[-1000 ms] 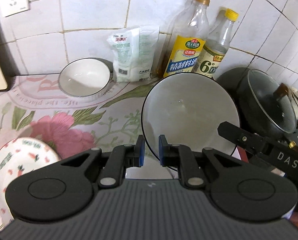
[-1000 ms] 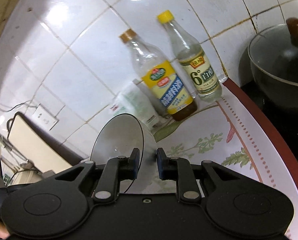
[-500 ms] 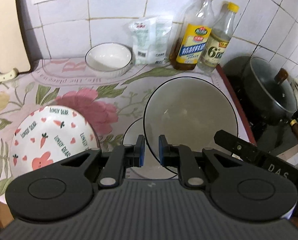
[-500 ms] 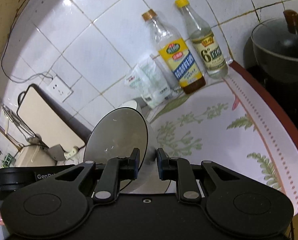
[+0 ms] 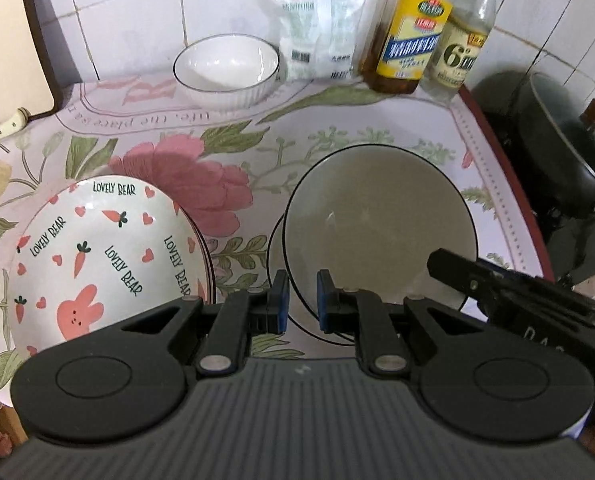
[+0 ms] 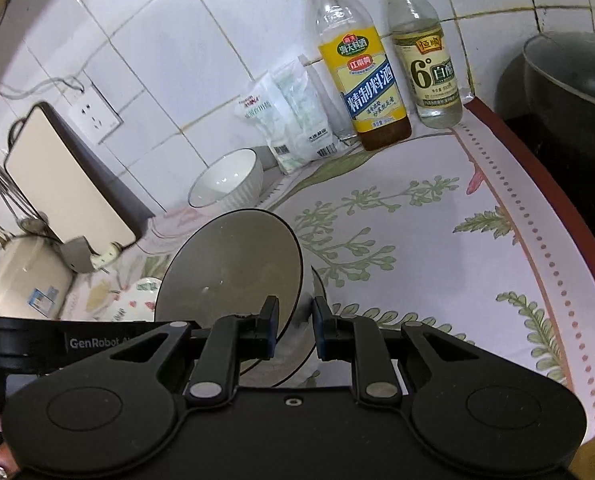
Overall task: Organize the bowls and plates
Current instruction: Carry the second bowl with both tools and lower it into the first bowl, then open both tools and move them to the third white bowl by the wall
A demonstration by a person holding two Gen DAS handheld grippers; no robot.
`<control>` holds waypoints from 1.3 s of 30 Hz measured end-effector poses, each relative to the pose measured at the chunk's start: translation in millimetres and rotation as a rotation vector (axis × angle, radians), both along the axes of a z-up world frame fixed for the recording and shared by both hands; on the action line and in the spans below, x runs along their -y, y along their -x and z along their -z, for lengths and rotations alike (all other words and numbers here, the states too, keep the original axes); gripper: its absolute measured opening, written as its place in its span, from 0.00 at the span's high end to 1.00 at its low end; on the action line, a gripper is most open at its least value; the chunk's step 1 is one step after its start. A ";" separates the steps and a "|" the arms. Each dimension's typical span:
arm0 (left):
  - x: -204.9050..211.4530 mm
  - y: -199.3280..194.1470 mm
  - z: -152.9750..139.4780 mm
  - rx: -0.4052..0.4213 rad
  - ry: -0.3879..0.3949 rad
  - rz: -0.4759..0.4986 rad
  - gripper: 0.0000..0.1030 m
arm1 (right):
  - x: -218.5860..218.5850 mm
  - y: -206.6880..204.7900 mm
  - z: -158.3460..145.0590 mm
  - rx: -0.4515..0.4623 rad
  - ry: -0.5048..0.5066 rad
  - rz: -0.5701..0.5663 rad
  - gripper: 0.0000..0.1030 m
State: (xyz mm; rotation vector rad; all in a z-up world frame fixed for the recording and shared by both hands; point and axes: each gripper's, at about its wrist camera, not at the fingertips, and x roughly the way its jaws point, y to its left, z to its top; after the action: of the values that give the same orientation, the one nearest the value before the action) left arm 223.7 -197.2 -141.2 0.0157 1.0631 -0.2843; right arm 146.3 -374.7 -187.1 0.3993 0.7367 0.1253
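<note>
Both grippers hold one large white bowl with a black rim (image 5: 377,224) by its near edge. My left gripper (image 5: 301,300) is shut on its rim, and my right gripper (image 6: 293,326) is shut on the same bowl (image 6: 229,264) from the other side. The bowl hangs just above a second black-rimmed dish (image 5: 275,248) on the floral cloth. A carrot-and-bunny "LOVELY BEAR" plate (image 5: 101,256) lies on the left. A small ribbed white bowl (image 5: 225,68) stands near the tiled wall; it also shows in the right wrist view (image 6: 227,180).
Two bottles (image 5: 409,36) and a white packet (image 5: 317,28) stand against the tiled wall. A black pot with a glass lid (image 5: 569,152) sits on the right. A cutting board (image 6: 65,176) leans at the left. The cloth's red edge (image 6: 557,200) borders the stove.
Both grippers have carried the large bowl back from the wall and lower, over the second dish. The bunny plate has come fully into the left view.
</note>
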 end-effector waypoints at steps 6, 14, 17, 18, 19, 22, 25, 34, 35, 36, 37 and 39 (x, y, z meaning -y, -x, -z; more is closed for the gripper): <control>-0.7 -3.9 9.5 -0.032 -0.004 0.004 0.88 | -12.9 -4.7 -1.9 -0.015 0.091 -0.019 0.79; 5.4 -4.2 12.6 -0.031 -0.060 0.035 0.87 | -22.1 -8.7 2.5 -0.027 0.165 -0.032 0.80; 7.4 -6.0 12.5 -0.026 -0.079 0.042 0.86 | -27.2 -11.1 6.4 -0.030 0.210 -0.041 0.80; 8.1 -6.2 12.3 -0.023 -0.083 0.046 0.86 | -28.5 -11.1 7.5 -0.029 0.224 -0.042 0.80; 9.0 -6.5 12.3 -0.024 -0.089 0.047 0.86 | -30.9 -10.7 8.0 -0.023 0.247 -0.044 0.80; 10.8 -5.8 13.1 -0.020 -0.105 0.050 0.86 | -36.1 -10.6 8.5 -0.019 0.292 -0.052 0.80; 11.3 -5.5 15.2 -0.017 -0.113 0.047 0.85 | -40.3 -9.9 9.3 -0.009 0.341 -0.054 0.84; -5.7 -1.8 1.0 -0.008 0.023 0.025 0.68 | -37.9 1.2 6.0 0.017 0.301 -0.024 0.83; -8.9 -0.4 -2.2 -0.003 0.048 0.030 0.66 | -40.2 4.7 4.3 0.036 0.313 -0.028 0.83; -12.6 1.6 -6.3 0.007 0.067 0.038 0.66 | -43.1 9.4 2.0 0.065 0.340 -0.031 0.83; -16.3 3.8 -10.3 0.024 0.078 0.046 0.66 | -46.5 14.4 -0.5 0.093 0.372 -0.038 0.82; -24.3 6.8 -16.2 0.053 0.090 0.057 0.63 | -49.6 21.4 -5.2 0.125 0.392 -0.055 0.82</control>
State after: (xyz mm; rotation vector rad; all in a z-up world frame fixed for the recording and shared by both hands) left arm 216.9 -172.9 -125.0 -0.0267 0.9974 -0.3809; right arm 124.9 -325.1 -181.8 -0.0031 0.6316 0.0544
